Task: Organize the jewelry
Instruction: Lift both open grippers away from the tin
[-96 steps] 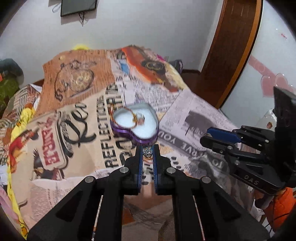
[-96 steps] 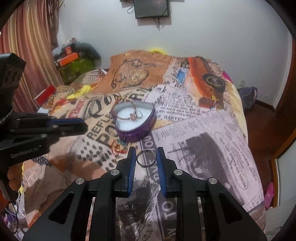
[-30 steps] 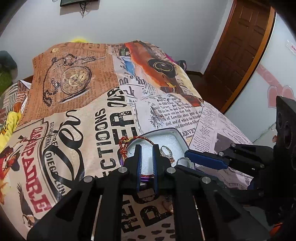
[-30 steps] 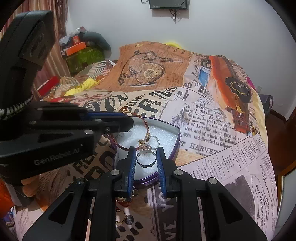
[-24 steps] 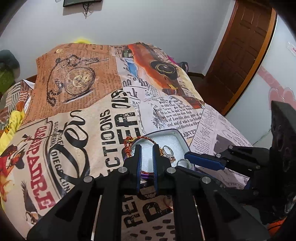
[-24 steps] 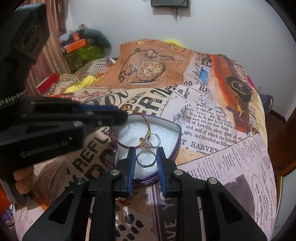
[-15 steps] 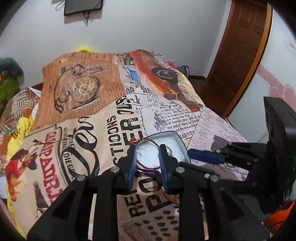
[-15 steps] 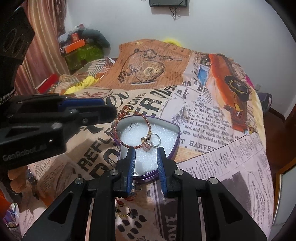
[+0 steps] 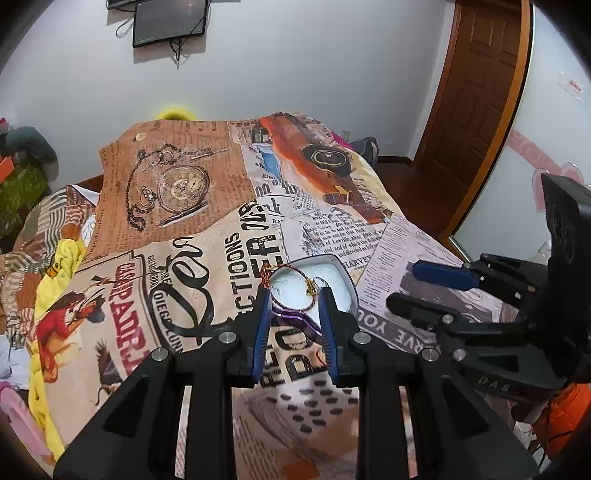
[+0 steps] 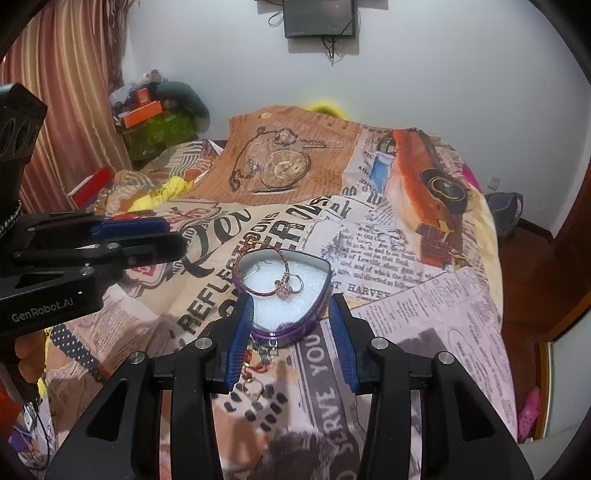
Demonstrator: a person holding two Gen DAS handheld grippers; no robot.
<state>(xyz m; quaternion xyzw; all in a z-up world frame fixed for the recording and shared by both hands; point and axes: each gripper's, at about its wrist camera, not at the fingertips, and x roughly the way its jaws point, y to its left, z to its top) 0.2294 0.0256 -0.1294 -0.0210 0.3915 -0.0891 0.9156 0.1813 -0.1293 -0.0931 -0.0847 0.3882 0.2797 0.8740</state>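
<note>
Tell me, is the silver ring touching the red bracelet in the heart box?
Cannot tell. In the right wrist view the silver ring sits right beside the red bracelet's charm in the heart box, overlapping it, but actual contact isn't clear.

A purple heart-shaped tin (image 10: 295, 328) with white lining holds a red bangle (image 10: 258, 273), on a newspaper-print bedspread (image 10: 406, 295).

White walls; dark screen (image 10: 319, 17) mounted high, cables hanging below. Bed with newspaper-print bedspread (image 9: 177, 192). Brown wooden door (image 9: 480, 92) on right, dark wood floor (image 10: 532, 266). Striped reddish curtain (image 10: 70, 92) on left, cluttered pile (image 10: 155, 110) beside it.
</note>
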